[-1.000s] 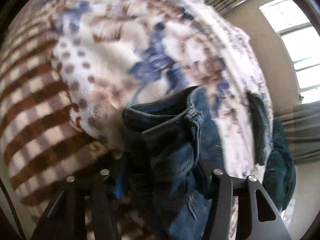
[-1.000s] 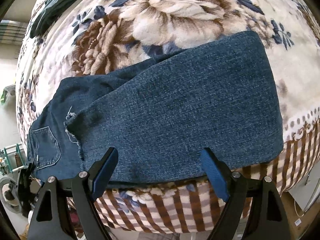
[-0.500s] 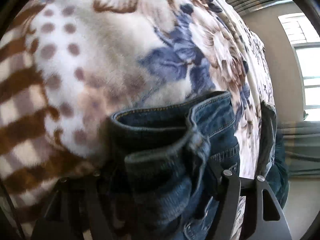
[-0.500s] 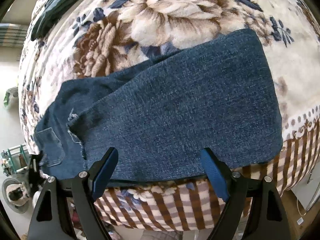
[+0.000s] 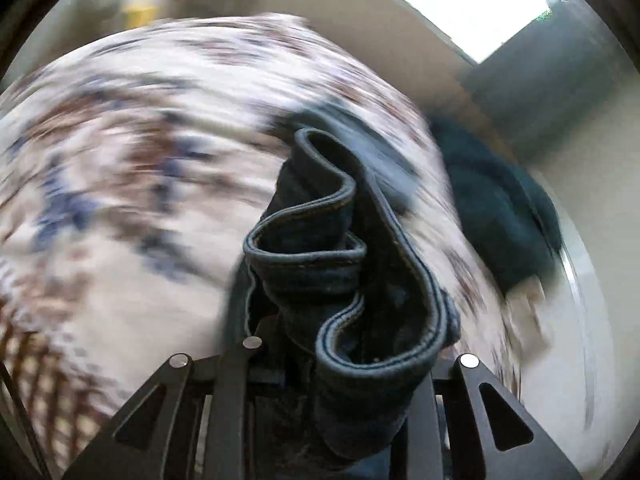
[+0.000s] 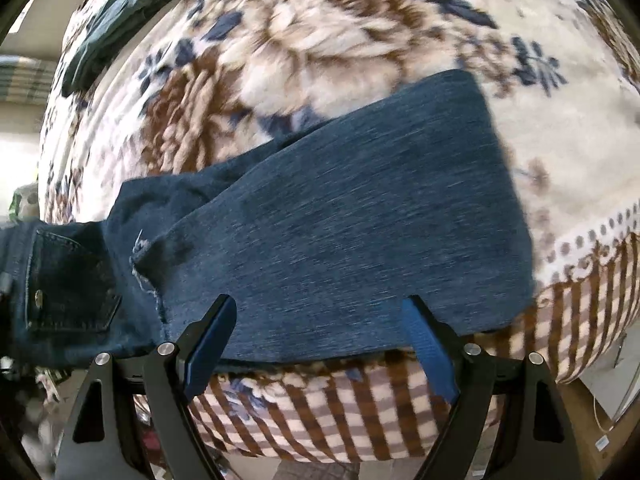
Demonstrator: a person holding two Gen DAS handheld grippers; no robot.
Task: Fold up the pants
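Dark blue jeans lie across a floral blanket, legs folded over each other, the back pocket at the far left. My right gripper is open and empty, its blue pads just over the jeans' near edge. In the left wrist view my left gripper is shut on the bunched waistband of the jeans, lifted off the blanket; the fingertips are hidden in the denim.
The floral blanket with a brown checked border covers the bed. A dark green garment lies at the bed's far corner and shows at the right in the left wrist view. A bright window is behind.
My left gripper has lifted the waistband off the blanket and swung it up; that view is now blurred with motion. The pocket end of the jeans rose at the left. My right gripper stayed open.
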